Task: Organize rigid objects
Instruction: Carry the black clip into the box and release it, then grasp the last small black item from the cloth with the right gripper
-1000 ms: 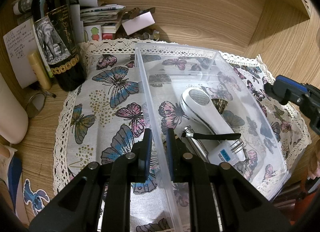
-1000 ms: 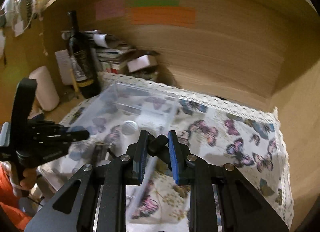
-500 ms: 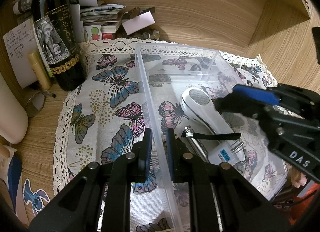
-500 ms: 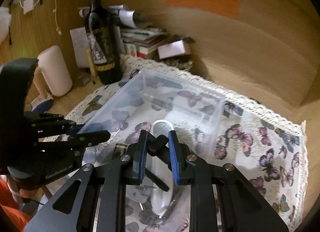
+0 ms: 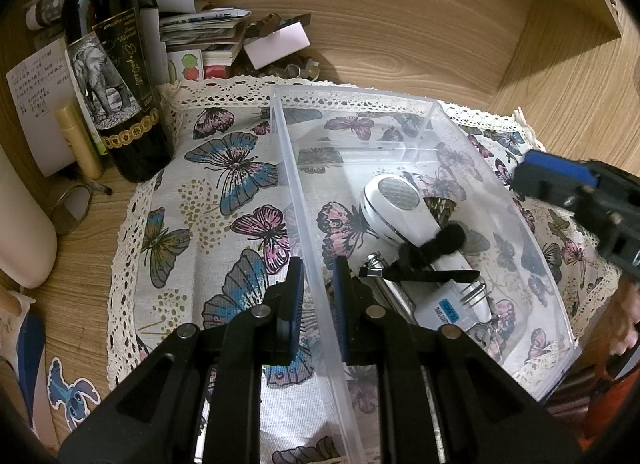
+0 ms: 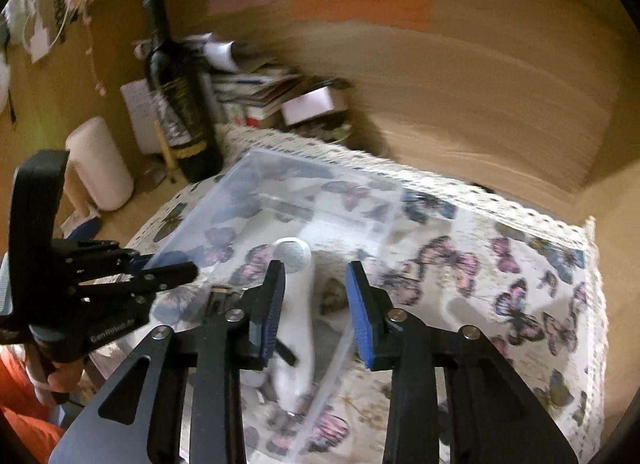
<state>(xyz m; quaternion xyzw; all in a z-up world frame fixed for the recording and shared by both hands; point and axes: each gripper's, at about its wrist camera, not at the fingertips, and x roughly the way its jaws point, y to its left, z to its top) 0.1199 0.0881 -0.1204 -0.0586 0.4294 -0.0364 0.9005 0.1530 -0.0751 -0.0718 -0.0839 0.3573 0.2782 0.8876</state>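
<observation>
opening now with nothing between its jaws, the right gripper (image 6: 316, 292) has dropped the black brush (image 5: 436, 248) into the clear bin (image 5: 420, 107) whose wall the left gripper (image 5: 316, 284) pinches.

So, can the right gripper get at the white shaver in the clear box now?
Probably yes. The right gripper hangs above the open-topped clear box, its jaws opening with nothing between them, and the white shaver lies just below. Only a small black brush rests across it.

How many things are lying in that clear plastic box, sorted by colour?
White: 1, handheld device
Black: 2, flat strip and blurred piece
Silver: 1, metal tool
Brown patterned: 1, small piece
Total: 5
</observation>
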